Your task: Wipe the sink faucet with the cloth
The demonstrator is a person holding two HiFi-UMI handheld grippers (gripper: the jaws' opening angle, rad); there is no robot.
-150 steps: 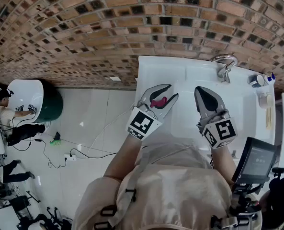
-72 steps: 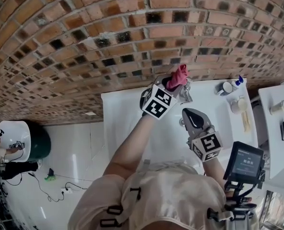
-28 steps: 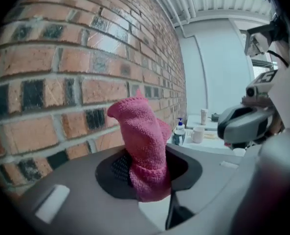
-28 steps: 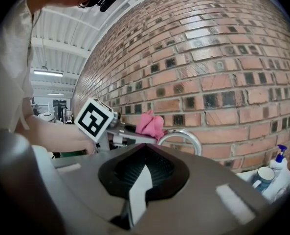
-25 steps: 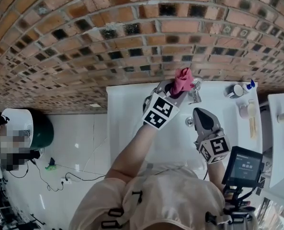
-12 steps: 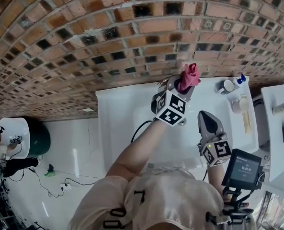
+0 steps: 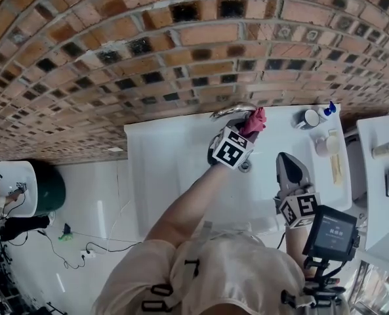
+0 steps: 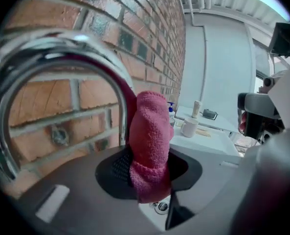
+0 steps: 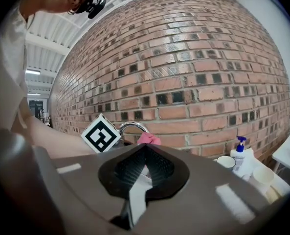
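In the head view my left gripper (image 7: 246, 127) is shut on a bunched pink cloth (image 7: 254, 121) and holds it against the right side of the curved chrome faucet (image 7: 231, 111) at the back of the white sink (image 7: 174, 176). From the left gripper view, the cloth (image 8: 149, 143) stands up between the jaws of the left gripper (image 8: 149, 168), touching the faucet's arch (image 8: 61, 45). My right gripper (image 7: 290, 166) hangs over the sink's right part, shut and empty, apart from the faucet. The right gripper view has its closed tips (image 9: 145, 147) below the faucet (image 9: 133, 127) and cloth (image 9: 148, 139).
A brick wall (image 7: 181, 44) rises right behind the faucet. A mug (image 7: 308, 118), a soap bottle (image 7: 326, 109) and a pale cup (image 7: 327, 143) stand on the sink's right ledge. The drain (image 7: 245, 167) lies below the left gripper. A small screen (image 7: 335, 231) sits near my right side.
My left gripper has come down with the cloth from above the faucet's arch to its side. The right gripper has drifted a little toward the sink's right front.
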